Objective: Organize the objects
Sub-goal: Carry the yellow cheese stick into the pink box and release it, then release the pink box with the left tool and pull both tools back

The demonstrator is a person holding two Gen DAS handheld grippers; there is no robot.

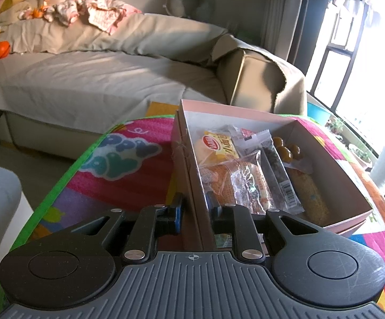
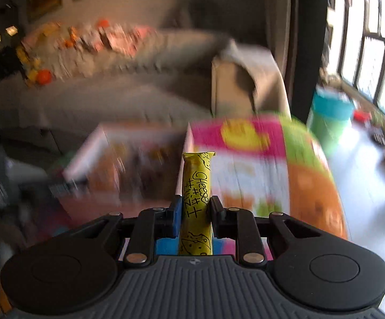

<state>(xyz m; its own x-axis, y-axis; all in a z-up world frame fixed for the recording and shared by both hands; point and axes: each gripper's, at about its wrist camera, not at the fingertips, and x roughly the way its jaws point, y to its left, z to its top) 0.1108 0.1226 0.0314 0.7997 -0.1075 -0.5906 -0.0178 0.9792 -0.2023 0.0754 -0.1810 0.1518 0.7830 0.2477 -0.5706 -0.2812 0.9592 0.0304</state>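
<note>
Snack box [image 1: 333, 164] – pink cardboard, open top – is sitting on the colourful play mat [image 1: 128, 159] covering the tabletop, toward its far edge facing the sofa [image 1: 86, 79]. Wrapped snacks [image 1: 235, 175] are filling the box. Left gripper [image 1: 194, 207] is straddling the box's near-left wall, one finger outside and one inside, jaws closed down to the wall. Right gripper [image 2: 195, 207] is clamping a yellow cheese stick packet [image 2: 197, 186] upright between its pads – above the mat's near edge, box blurred beyond at left.
</note>
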